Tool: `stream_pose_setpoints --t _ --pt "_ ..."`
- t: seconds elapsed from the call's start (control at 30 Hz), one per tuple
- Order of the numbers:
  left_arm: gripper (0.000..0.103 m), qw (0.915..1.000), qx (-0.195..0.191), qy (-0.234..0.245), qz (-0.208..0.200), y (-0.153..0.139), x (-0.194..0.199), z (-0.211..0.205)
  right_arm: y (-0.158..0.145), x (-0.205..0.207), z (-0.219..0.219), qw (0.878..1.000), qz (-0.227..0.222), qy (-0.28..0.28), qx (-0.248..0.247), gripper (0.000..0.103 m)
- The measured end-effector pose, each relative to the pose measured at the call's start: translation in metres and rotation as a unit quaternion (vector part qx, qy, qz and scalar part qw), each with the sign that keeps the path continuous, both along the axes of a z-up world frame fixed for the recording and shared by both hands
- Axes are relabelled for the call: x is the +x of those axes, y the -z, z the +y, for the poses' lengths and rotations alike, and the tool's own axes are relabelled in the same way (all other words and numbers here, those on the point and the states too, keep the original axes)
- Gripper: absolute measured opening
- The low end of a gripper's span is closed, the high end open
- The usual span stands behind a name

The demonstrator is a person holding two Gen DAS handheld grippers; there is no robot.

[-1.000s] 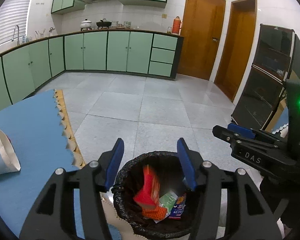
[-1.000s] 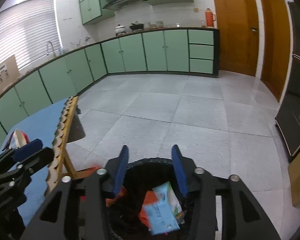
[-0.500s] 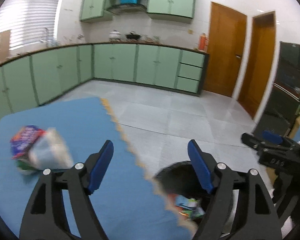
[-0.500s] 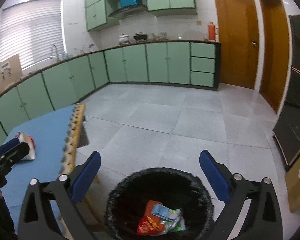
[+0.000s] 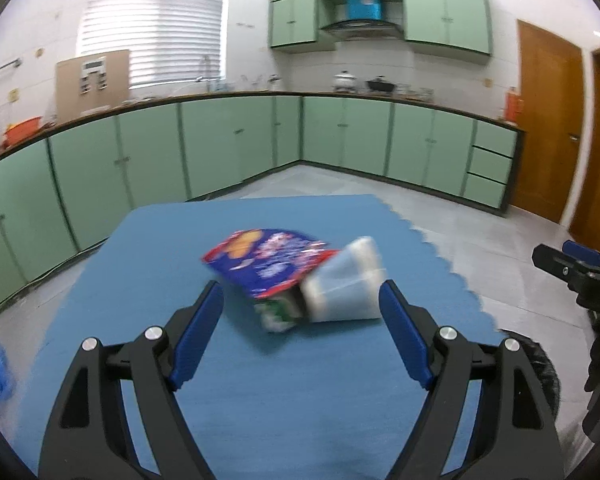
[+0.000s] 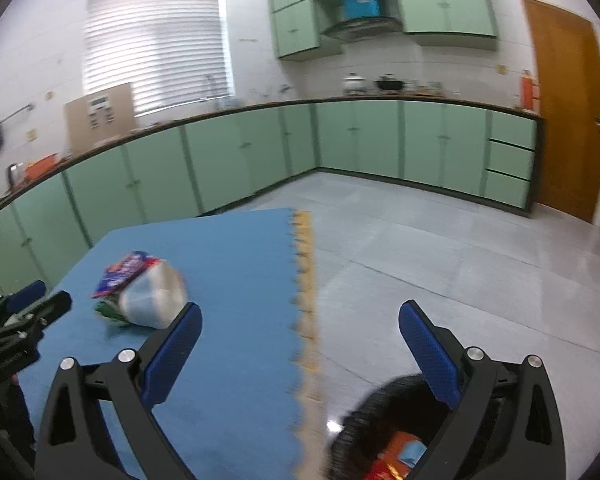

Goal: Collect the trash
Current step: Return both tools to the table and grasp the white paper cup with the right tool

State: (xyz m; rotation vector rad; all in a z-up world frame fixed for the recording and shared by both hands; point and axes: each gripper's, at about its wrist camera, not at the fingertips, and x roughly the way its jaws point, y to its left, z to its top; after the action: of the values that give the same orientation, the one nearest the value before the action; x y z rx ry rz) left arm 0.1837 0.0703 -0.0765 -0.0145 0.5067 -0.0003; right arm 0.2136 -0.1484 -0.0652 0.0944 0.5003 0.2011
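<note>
Trash left on the blue surface (image 5: 260,380): a red-and-blue snack wrapper (image 5: 268,260) lying against a tipped translucent plastic cup (image 5: 346,288), the two touching, both blurred. My left tongs (image 5: 302,334) point down at a slant toward this pair, jaws spread wide, nothing between the pads, cup and wrapper just beyond the tips. My right tongs (image 6: 300,350) are angled the same way, straddling the scalloped edge of the surface, jaws at their widest and empty; their left pad sits near the cup (image 6: 152,300) in that view. Black-lined bin (image 6: 380,432) on the floor beside the surface, low right, partly behind the right finger; red and light-blue packaging (image 6: 400,456) lies inside, details blurred.
</note>
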Motion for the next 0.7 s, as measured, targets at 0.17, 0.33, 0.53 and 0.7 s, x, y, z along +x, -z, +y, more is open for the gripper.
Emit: stream_pose_setpoints --t 0.17,0.33,0.53,0.7 --pt "0.078 0.9994 0.000 -0.033 0.010 0.005 0.001 0.033 0.004 0.019 0.039 0.999 0.000 -0.046 0.002 0.097" --pt "0.078 0.9983 -0.006 -0.055 0.020 0.013 -0.002 0.058 0.014 0.039 0.075 0.996 0.013 -0.085 -0.005 0.095" --pt "0.078 0.9970 0.003 -0.074 0.023 0.016 0.000 0.072 0.029 0.054 0.100 0.994 0.030 -0.108 -0.010 0.089" --pt "0.078 0.9958 0.002 -0.087 0.031 0.021 0.007 0.082 0.040 0.065 0.106 0.991 0.052 -0.120 -0.005 0.082"
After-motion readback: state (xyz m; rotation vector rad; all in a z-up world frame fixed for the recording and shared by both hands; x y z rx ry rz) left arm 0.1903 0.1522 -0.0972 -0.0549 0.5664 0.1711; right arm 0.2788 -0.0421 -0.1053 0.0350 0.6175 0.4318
